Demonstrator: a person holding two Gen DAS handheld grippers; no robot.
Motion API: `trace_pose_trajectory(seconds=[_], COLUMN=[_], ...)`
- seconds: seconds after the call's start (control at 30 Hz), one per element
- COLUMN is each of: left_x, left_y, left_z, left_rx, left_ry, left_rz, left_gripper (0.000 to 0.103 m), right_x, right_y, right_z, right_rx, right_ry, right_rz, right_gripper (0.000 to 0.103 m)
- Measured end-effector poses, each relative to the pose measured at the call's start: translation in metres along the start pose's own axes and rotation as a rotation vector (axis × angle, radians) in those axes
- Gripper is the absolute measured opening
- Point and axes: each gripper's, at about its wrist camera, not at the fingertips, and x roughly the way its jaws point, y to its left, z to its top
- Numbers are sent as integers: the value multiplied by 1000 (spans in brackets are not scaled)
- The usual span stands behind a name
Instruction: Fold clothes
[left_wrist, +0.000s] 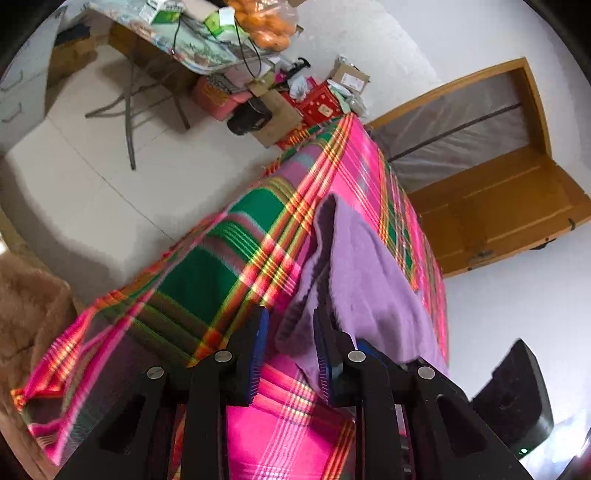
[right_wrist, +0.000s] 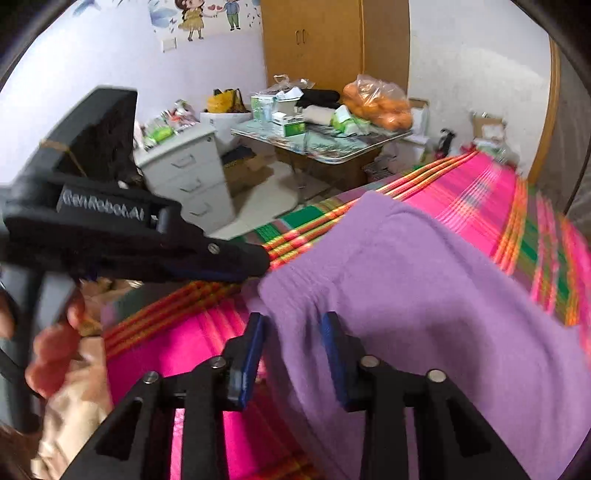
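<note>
The purple garment (right_wrist: 424, 295) lies on the bed (left_wrist: 229, 266), spread over its pink and green plaid cover, one ribbed edge bunched toward the near side; to fold it well, both edges should be pinched close to the hem and carried over together, level, so the fleece lands flat rather than twisted (a lopsided pull would drag the whole piece across the cover). In the right wrist view the right claw (right_wrist: 291, 354) has that ribbed edge between its partly parted fingers; whether the pads actually press it is hard to tell through the blur. The left claw (left_wrist: 291, 350) straddles another fold of the garment, jaws apart, the cloth draped against one blue pad (left_wrist: 325, 362). Beyond the bed a cluttered tabletop (right_wrist: 332, 147) stands well apart.
</note>
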Motion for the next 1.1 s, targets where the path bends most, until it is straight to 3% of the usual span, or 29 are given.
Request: trace_pose_trajectory(seconds=[0.07,0.17,0.4,0.53,0.67,0.83,0.93,1.0,1.1], left_x=[1,1,-6,-3,-3,-3,-4,-4,-3], left_y=[2,6,14,14,13,11,10,9,5], left_z=[-1,-1,0,-2,-2,-2,-1,-1,-4], left_rx=[-2,-12,-40,-42,-43,-47,-49,-50,-48], left_ry=[2,-1,-27,-22,-28,-38,-44,-48,-46], left_rz=[-7,-21,-54,-59,-51,-39,-31,-25,-8], left_gripper=[25,25,25,25,25,25,25,25,25], right_x=[0,-9,4,-4,12,12,10,10,9], right_y=[-2,-10,-14,-12,-12,-1,-2,0,11], right_z=[2,7,6,9,7,6,5,4,2], right_rx=[15,86,147,158,176,126,128,112,50], right_ry=[-9,-54,-15,-51,-4,-14,-16,-15,-9], right_rz=[14,52,107,95,101,51,65,77,62], right_gripper=[16,12,12,12,12,13,16,30,41])
